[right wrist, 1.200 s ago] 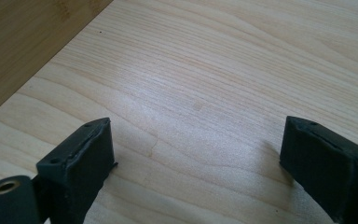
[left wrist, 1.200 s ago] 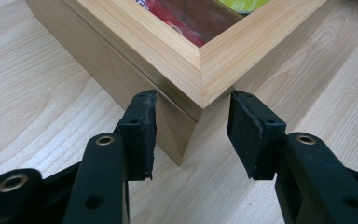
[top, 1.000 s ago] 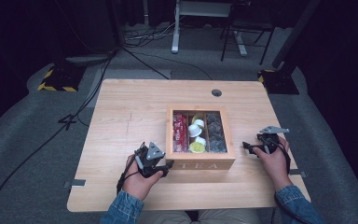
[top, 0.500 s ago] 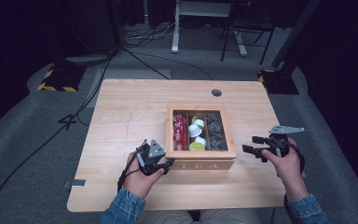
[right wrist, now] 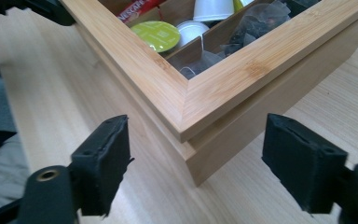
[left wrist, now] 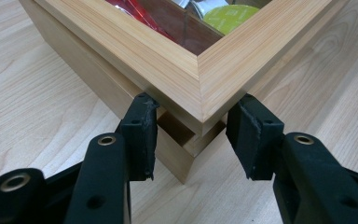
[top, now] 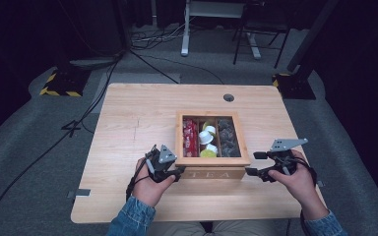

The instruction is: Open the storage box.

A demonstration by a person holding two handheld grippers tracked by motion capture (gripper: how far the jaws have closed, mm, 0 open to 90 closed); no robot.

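A wooden tea box [top: 211, 160] sits on the desk [top: 128, 123], near the person's edge and a bit to the right of the middle. The word TEA is on the box's front side. A glass lid with a wooden frame [left wrist: 200, 79] lies on top of the box. Through the glass you can see three rows inside the box. The left row holds red packets [top: 190, 137]. The middle row holds little cups, some white [top: 207, 136] and one with a lime green top [right wrist: 155, 33]. The right row holds dark tea bags [top: 228, 137]. The left claw [top: 174, 170] is at the box's front left corner. In the left gripper view its two jaws are spread a little, one on each side of that corner, right up against the wood. The left hand [top: 150, 184] holds it from below. The right claw [top: 254, 163] is just beside the box's front right corner. In the right gripper view its jaws are spread wide, with the corner between them, and they do not touch the wood. The right hand [top: 298, 179] holds it. A round hole [top: 229, 97] is in the desk behind the box.
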